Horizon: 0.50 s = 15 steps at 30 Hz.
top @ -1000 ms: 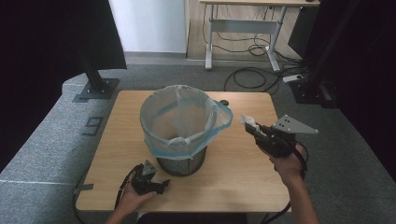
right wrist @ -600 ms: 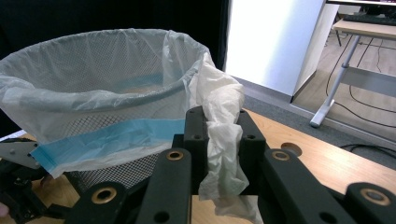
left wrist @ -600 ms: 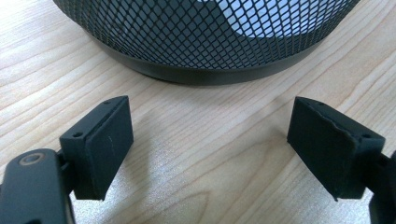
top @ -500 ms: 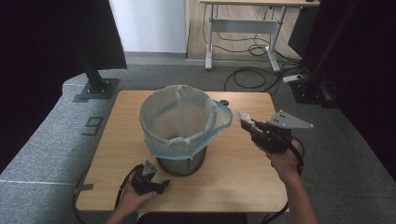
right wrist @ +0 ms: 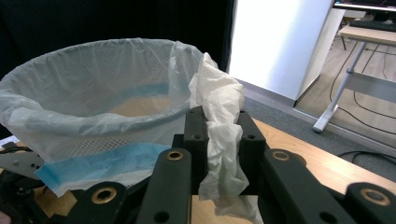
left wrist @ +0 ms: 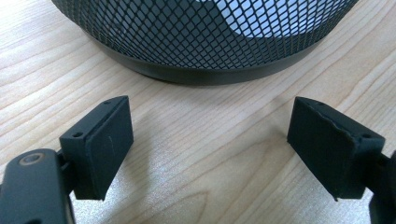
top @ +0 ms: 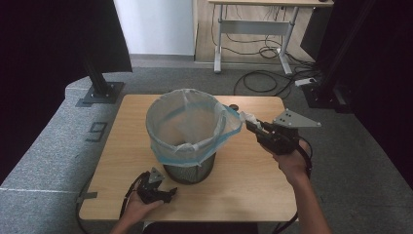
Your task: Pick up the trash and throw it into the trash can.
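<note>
Lab: curtained bay, desk (top: 253,34), floor cables (top: 263,80).

High view looks down; both gripper views sit close, sharing the bin (top: 187,141).

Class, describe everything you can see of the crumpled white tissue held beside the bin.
The tissue is white, thin and soft-looking, crumpled into a wrinkled wad. It stands roughly upright, pinched between the two black jaws of the right claw, which is shut on it. Its upper part fans out above the jaws and a ragged tail hangs below them. It is held off the table, just outside the rim of the lined bin, on the bin's right in the high view. Whether it touches the liner cannot be told.
</note>
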Motion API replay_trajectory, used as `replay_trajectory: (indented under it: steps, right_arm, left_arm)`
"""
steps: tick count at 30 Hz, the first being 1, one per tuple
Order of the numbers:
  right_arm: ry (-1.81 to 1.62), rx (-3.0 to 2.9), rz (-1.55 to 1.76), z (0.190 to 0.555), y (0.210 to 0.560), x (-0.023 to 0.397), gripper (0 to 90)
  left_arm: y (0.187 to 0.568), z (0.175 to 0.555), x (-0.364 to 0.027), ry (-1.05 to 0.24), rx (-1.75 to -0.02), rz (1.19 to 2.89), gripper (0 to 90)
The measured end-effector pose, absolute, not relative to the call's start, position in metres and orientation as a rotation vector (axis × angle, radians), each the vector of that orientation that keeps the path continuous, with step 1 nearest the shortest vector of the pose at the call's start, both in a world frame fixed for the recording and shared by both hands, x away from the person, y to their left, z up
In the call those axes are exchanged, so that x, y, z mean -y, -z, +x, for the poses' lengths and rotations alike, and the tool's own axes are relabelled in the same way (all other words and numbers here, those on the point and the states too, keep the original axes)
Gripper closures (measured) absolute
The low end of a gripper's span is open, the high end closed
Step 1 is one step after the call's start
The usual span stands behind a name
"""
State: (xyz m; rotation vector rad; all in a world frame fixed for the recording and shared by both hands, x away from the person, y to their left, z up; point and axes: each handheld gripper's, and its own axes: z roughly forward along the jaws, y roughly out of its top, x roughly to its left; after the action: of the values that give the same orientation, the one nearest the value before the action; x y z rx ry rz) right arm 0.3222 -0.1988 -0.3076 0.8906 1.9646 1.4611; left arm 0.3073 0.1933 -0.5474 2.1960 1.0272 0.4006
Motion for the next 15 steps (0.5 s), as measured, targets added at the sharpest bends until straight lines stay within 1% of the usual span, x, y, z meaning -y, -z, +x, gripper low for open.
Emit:
replay_trajectory:
  steps: [15]
  right_arm:
    - [-1.471,-1.984,0.862,0.33,0.3,0.184,78.6]
  left_arm:
    - [0.547,0.308,-0.193,-0.399,-1.023,2.199,13.9]
